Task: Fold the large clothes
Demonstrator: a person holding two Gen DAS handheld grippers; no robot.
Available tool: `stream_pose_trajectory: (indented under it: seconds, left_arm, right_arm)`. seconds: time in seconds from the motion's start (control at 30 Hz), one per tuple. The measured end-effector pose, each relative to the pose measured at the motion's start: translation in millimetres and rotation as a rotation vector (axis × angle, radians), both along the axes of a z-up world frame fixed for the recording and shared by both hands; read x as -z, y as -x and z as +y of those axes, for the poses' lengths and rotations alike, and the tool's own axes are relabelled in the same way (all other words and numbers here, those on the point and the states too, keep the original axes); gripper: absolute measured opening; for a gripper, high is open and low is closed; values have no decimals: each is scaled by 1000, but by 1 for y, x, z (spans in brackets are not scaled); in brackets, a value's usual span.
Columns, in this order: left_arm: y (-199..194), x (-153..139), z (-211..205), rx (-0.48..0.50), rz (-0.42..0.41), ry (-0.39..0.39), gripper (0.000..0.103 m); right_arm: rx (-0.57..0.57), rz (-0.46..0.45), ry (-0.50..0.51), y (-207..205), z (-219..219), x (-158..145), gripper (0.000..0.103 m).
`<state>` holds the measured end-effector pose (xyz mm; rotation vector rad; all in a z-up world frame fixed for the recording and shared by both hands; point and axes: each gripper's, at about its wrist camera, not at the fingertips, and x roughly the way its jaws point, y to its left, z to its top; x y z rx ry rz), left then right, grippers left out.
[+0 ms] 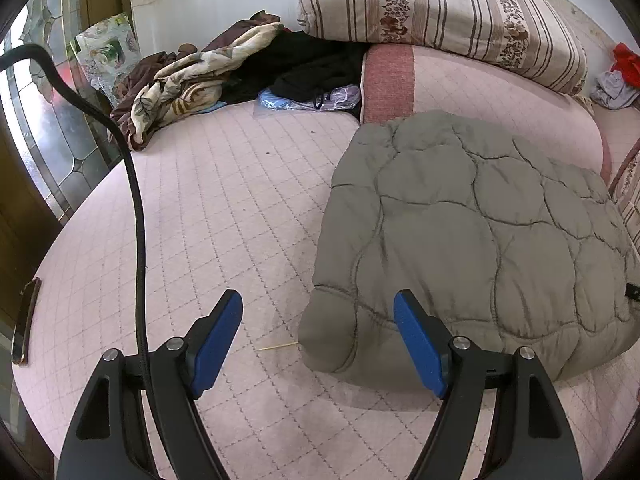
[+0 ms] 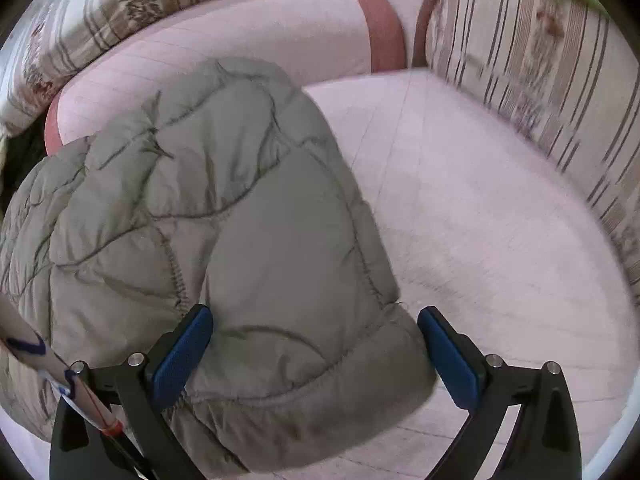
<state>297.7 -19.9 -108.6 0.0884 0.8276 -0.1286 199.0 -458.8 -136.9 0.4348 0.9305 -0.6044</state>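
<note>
striped cushions [image 2: 540,64] motion-blurred, quilted jacket [image 2: 200,220] cropped left — underside hidden

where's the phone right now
In the left wrist view the phone lies at the far left edge of the pink quilted mattress, left of the black cable, well apart from the grey quilted jacket.

Brightness: even, soft daylight in both views; nothing is dim.
Light source: the patterned glass pane [image 1: 44,128] at the left edge of the left wrist view glows brightest.
Shadows: a faint, soft one lies on the pink bed cover [image 1: 224,208] under the near edge of the grey quilted coat [image 1: 472,232].
Glare: small bright spots on the metal bolts of the left gripper [image 1: 318,336].
Blur: left wrist view sharp; right wrist view smeared, most on the striped cushion [image 2: 552,92] and on the bed cover's grid lines.
Distortion: strong fisheye bending, with black corners around each round picture.
</note>
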Motion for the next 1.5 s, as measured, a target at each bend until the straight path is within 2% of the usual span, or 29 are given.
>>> stream_pose_trajectory:
  seconds: [0.1,0.23,0.3,0.47,0.6,0.8,0.93,1.0,1.17,1.33,1.5]
  left_arm:
    - [-1,1,-1,0,3,5,77]
    - [-4,4,-2,-3,12,1,77]
    - [-6,7,-2,-6,16,-9,77]
    - [-10,11,0,-10,37,-5,77]
    - [-14,11,-1,-8,40,-4,77]
    - [-15,10,-2,-7,42,-7,77]
    - [-17,11,-2,-2,48,4,77]
    - [-19,9,2,6,58,37,77]
    - [-39,4,25,36,107,221,77]
    - [-75,27,33,92,244,341,77]
    - [-104,54,30,208,385,554,78]
  right_arm:
    - [8,-43,91,13,20,-25,98]
    - [-13,-112,130,18,48,-49,98]
    - [-40,-115,130,9,54,-47,98]
    - [-72,-36,148,-24,70,-19,94]
    - [-64,-16,157,-33,64,-2,99]
    - [-70,-19,164,-25,59,-9,99]
    - [-39,-40,148,-2,54,-17,99]
    - [-22,-52,133,10,46,-20,99]
    - [7,-75,34,32,6,-28,100]
    - [39,-79,-98,27,-48,-19,101]
    - [2,-89,-290,6,-89,11,101]
